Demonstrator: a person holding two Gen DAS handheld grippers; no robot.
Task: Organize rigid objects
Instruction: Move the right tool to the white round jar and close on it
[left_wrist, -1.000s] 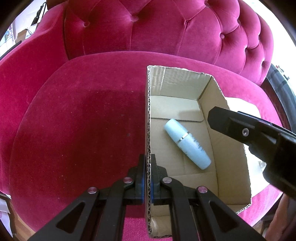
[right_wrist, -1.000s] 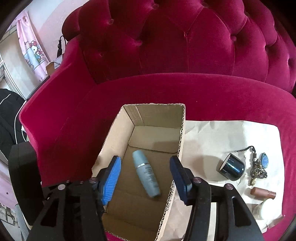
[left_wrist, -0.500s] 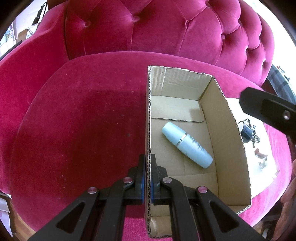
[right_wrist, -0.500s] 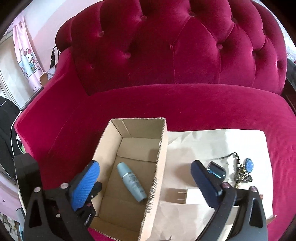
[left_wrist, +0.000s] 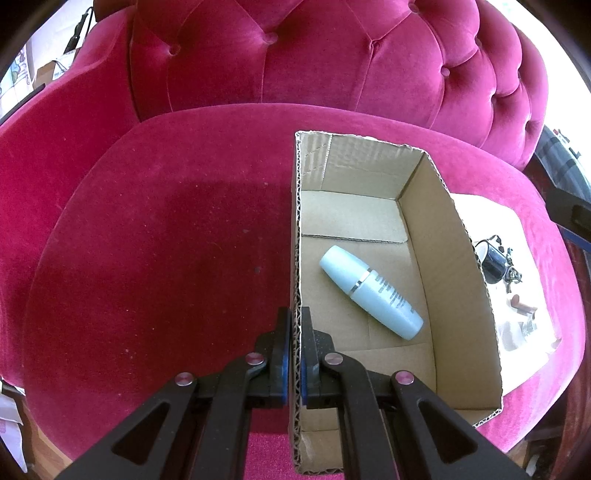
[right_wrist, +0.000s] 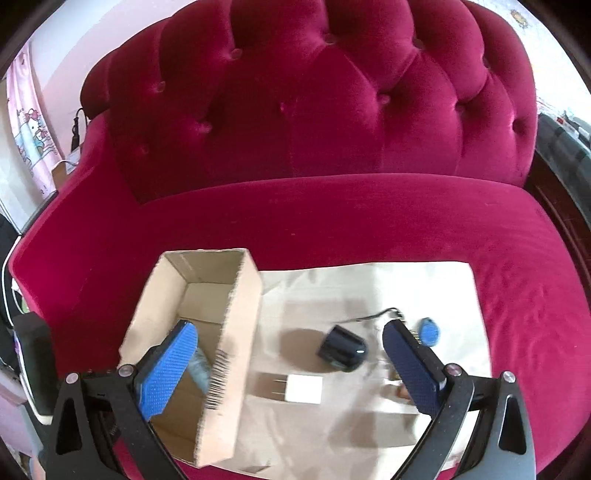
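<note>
Left wrist view: left gripper (left_wrist: 292, 354) is pinched on the near-left wall of the open brown corrugated cardboard box (left_wrist: 436, 221), one pad on each face of the wall, steadying it on the magenta velvet tufted sofa (left_wrist: 166, 240). One pale blue cylindrical bottle with a silver band (left_wrist: 371, 292) lies on its side on the box floor.

Right wrist view: right gripper (right_wrist: 291, 350) is spread wide and empty, above the cream paper sheet (right_wrist: 369, 288) just right of the box. Between the fingers, on the paper: a dark glossy cylindrical jar on its side (right_wrist: 342, 352) and a small white rectangular block (right_wrist: 303, 388). A blue oval tag (right_wrist: 429, 331) sits beyond the right finger, near a dark cord. Frame is slightly blurred.

Judgement: one item boxed, several not yet. Risks:
- Jar lies on its side; a pad touching off-centre could roll it across the paper toward the tag.
- Glossy curved surface may slip out of the pads if they close across the rounded ends.
- Left finger hangs over the box; a careless descent could catch the right wall and twist the box against the left grip.
</note>
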